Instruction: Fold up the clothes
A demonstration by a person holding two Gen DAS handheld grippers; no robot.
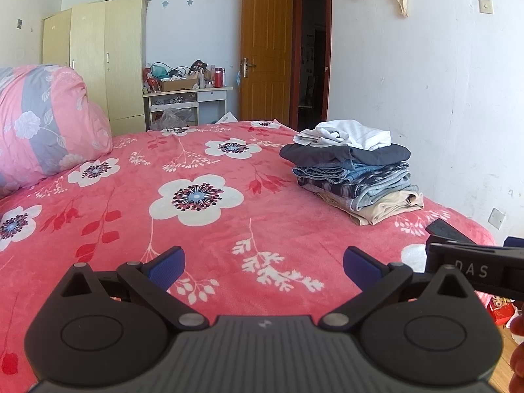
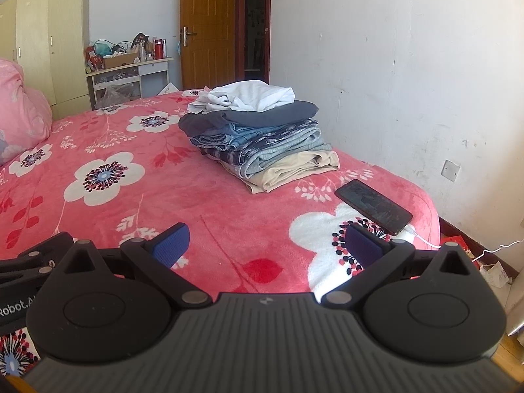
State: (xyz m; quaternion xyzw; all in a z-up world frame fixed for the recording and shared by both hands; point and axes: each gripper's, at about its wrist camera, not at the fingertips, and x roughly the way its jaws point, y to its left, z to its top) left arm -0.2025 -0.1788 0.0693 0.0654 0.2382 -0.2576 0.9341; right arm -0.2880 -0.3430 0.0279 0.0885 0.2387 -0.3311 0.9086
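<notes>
Left gripper: blue-padded fingers spread wide apart, nothing between them, held above the near edge of the bed. Right gripper: fingers likewise spread wide, empty, above the near edge toward the near right corner.

Stack of clothes: set near the right edge of the bed, well apart from both grippers. Top layer a loosely bunched white garment, over a dark grey piece, denim and plaid pieces, and a beige piece at the bottom.

Phone: flat near the near right corner, cable attached, between stack and right gripper.

Pink floral quilt: bundled at the left edge.
</notes>
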